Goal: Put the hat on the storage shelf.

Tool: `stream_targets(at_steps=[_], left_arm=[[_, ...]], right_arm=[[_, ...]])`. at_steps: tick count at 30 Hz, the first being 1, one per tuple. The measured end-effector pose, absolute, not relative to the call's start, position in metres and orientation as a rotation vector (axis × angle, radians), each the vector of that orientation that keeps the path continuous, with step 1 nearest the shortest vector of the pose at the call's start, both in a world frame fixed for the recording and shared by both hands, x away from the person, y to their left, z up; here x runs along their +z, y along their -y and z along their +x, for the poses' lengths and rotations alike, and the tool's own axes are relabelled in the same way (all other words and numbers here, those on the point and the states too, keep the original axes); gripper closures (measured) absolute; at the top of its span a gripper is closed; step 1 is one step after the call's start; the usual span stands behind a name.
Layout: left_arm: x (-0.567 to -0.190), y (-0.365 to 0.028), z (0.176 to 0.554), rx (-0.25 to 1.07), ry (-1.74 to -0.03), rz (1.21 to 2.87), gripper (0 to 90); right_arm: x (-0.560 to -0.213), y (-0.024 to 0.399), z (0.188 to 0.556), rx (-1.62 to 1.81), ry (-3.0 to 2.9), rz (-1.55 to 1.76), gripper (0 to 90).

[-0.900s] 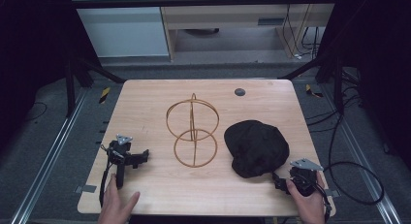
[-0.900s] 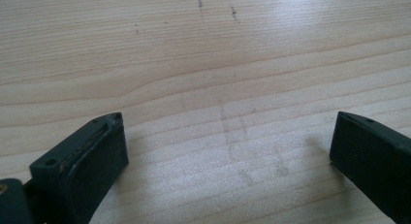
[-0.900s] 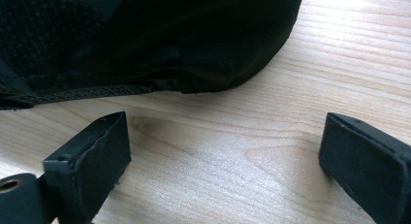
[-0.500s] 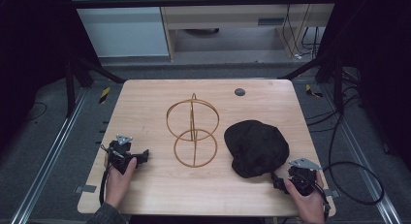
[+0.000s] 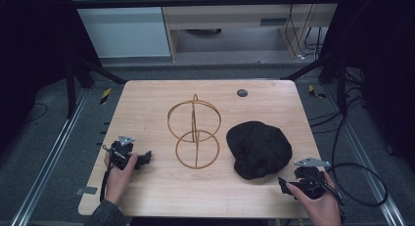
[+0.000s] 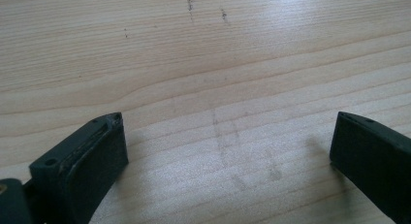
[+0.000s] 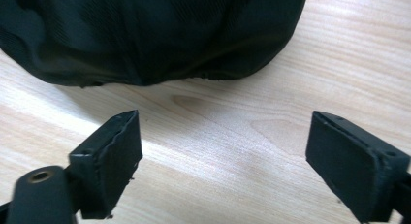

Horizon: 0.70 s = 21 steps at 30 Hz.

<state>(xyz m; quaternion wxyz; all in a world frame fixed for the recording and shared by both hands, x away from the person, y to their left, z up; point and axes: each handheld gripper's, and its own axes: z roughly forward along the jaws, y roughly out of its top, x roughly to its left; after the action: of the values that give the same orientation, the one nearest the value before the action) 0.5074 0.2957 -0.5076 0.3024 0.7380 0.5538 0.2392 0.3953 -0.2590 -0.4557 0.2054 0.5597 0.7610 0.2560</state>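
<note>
Bare table (image 7: 232,151) lies between right tool (image 7: 223,161) and black cap (image 7: 145,35); wire stand (image 5: 194,133) seemingly blocks the middle.

A: Table (image 5: 147,103), pale wood, fine straight grain. Smooth, slight sheen; faint dark scuffs toward 12 o'clock in the left gripper view.

B: Black cloth (image 7: 145,35) at 12 o'clock of the right gripper (image 7: 225,156): matt, fine woven mesh texture, soft folds, frayed hem.

A: Wire stand (image 5: 194,133), thin metal rod with a coppery-gold finish and a mild gloss.

B: Left gripper (image 6: 228,151), matt black plastic; pads (image 6: 104,161) look rubbery and finely rough. Same on the right.

A: Small round disc (image 5: 242,93) at 1 o'clock of the stand: dark grey, dull; material unclear.
</note>
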Motion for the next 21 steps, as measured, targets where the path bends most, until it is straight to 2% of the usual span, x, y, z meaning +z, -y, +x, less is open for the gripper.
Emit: stream_targets(at_steps=[21], left_arm=[[-0.508, -0.295, 0.506, 0.636, -1.470, 1.955, 0.0]], right_arm=[[-0.377, 0.226, 0.421, 0.662, -2.243, 1.441, 15.2]])
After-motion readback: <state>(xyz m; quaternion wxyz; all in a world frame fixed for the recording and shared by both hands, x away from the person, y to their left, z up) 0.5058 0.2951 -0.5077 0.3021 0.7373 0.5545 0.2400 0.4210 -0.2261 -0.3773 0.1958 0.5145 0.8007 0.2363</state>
